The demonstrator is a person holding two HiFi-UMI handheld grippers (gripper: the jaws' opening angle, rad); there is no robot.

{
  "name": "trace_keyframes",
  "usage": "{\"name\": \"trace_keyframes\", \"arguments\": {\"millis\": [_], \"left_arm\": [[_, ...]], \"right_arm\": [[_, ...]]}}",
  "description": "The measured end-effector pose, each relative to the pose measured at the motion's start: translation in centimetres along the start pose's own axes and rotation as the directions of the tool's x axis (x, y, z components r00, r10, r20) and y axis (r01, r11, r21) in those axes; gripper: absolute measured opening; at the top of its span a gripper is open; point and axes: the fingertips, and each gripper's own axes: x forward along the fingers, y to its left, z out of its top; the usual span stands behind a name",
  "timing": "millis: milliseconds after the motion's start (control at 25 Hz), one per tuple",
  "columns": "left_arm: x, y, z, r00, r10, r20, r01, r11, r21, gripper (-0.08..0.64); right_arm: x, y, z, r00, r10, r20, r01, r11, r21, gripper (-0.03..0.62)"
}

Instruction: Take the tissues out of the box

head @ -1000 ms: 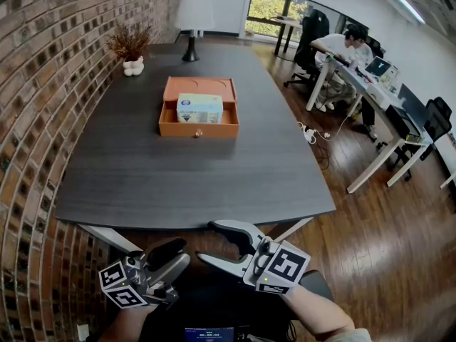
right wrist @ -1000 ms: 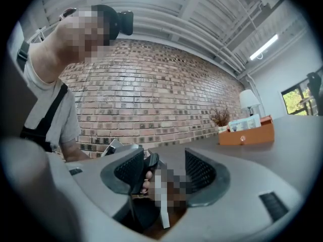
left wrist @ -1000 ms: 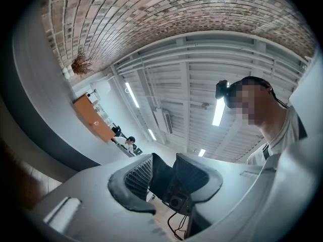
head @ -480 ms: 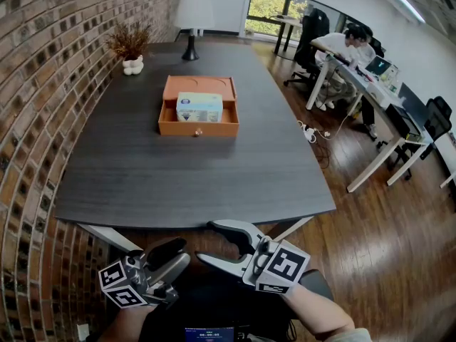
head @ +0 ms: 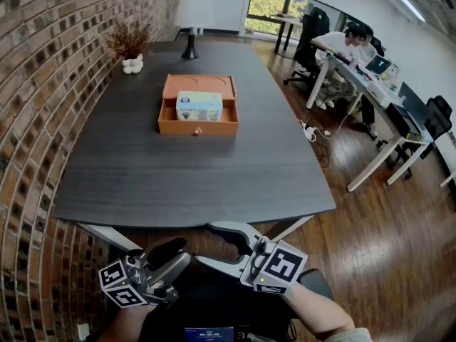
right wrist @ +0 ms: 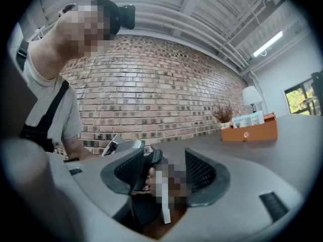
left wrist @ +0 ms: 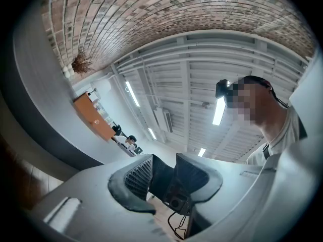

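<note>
The tissue box (head: 199, 107) is being left untouched in the orange tray (head: 197, 129) far across the worktop (head: 192, 177), while the left tongs (head: 185, 254) are being held clenched, empty, and the right tongs (head: 206, 242) released.

An orange box (head: 174, 128) sits open on the dark table (head: 178, 180), toward 12 o'clock of its centre, with a small round knob (head: 197, 131) on its 6 o'clock wall. A pale blue-and-white tissue pack (head: 199, 107) lies flat inside, filling the 6 o'clock half.
</note>
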Motion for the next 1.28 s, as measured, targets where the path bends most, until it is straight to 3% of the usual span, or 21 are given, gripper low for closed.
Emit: {"name": "trace_keyframes", "arguments": {"millis": [1280], "left_arm": [[-0.03,0.15,-0.46,1.000,0.002,-0.012,-0.003,1.000,-0.017,0.133]], "right_arm": [[0.05,0.25,-0.35,1.000,0.000,-0.027,-0.001,0.999,-0.034,0.255]]}}
